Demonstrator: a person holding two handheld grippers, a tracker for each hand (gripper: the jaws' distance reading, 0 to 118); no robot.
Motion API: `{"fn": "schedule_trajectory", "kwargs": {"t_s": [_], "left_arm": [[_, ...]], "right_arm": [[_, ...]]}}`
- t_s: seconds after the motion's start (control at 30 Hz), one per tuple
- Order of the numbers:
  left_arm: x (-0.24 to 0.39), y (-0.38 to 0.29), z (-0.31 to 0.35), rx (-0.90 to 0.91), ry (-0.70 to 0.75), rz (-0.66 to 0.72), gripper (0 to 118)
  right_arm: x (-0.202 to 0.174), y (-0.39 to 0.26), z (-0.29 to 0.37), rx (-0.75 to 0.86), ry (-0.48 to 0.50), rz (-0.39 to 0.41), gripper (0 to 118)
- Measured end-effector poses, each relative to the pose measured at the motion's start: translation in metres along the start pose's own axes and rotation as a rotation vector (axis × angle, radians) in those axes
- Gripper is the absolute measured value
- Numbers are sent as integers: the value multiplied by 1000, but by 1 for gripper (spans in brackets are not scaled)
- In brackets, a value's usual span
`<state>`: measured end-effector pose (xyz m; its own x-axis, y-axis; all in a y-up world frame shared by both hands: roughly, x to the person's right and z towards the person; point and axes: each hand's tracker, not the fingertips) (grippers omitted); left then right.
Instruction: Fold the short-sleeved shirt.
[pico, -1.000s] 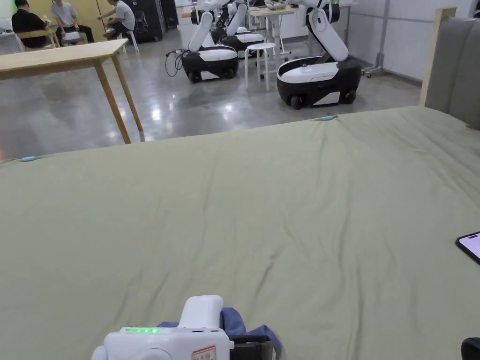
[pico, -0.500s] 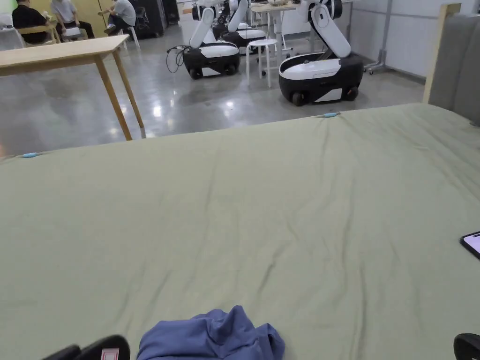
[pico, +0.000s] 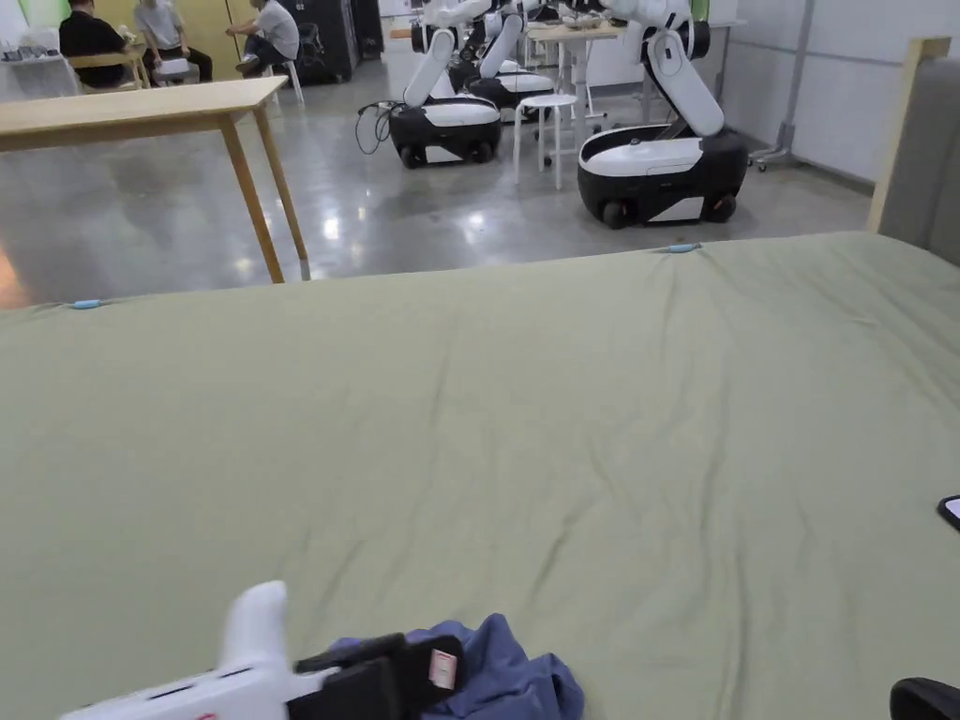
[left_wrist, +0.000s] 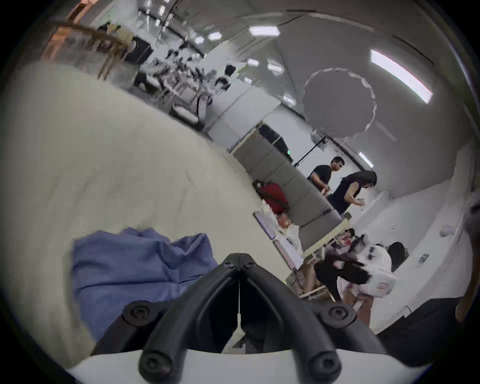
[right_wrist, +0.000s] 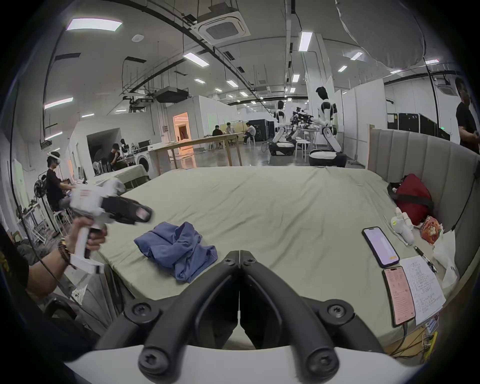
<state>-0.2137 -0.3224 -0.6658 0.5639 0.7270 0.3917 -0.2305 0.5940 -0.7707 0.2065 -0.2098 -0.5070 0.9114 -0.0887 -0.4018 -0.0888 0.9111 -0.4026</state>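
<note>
A crumpled blue short-sleeved shirt (pico: 516, 675) lies in a heap near the front edge of the olive-green bed (pico: 525, 422). My left gripper (pico: 448, 667), white with black jaws, reaches in from the left, and its tips are at the shirt's left side. In the left gripper view the jaws (left_wrist: 239, 259) are pressed together with nothing between them, and the shirt (left_wrist: 135, 267) lies just beyond them. In the right gripper view the right gripper (right_wrist: 239, 256) is shut and empty, to the right of the shirt (right_wrist: 176, 246). There a hand holds the left gripper (right_wrist: 146, 215) over the bed's left edge.
Two phones (right_wrist: 380, 246) (right_wrist: 398, 296), a sheet of paper (right_wrist: 423, 283) and a red bag (right_wrist: 413, 197) lie along the bed's right side by the grey headboard (right_wrist: 428, 156). Beyond the bed stand a wooden table (pico: 141, 103) and wheeled robots (pico: 656, 159).
The left gripper was over the shirt, drew back to the lower left leaving the shirt on the bed, and has now come in again from the left beside it.
</note>
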Motion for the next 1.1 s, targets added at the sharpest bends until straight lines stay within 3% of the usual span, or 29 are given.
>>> {"fn": "schedule_trajectory", "kwargs": {"t_s": [0.13, 0.23, 0.33, 0.43, 0.57, 0.7, 0.83, 0.97, 1.1], "left_arm": [[-27, -20, -57, -149, 54, 36, 0], [-42, -32, -76, -141, 41, 132, 0], [-40, -32, -72, -110, 54, 110, 0], [-21, -23, -47, -60, 13, 96, 0], [12, -7, 20, 86, -70, 21, 0], [34, -16, 93, 216, -95, 29, 0], [37, -36, 154, 305, -41, 24, 0], [29, -53, 185, 359, 24, 36, 0], [13, -67, 196, 385, 142, 83, 0]], "right_arm": [[0, 1, 5, 8, -8, -5, 0], [2, -2, 9, 10, -17, -8, 0], [3, -1, 10, 6, -27, -10, 0], [0, 3, 8, 21, -3, -18, 0], [-16, 12, -18, 65, 166, -51, 0], [-34, 14, -73, 52, 319, -99, 0], [-47, -2, -146, -23, 489, -238, 0], [-51, -30, -208, -150, 511, -364, 0], [-53, -49, -243, -268, 469, -372, 0]]}}
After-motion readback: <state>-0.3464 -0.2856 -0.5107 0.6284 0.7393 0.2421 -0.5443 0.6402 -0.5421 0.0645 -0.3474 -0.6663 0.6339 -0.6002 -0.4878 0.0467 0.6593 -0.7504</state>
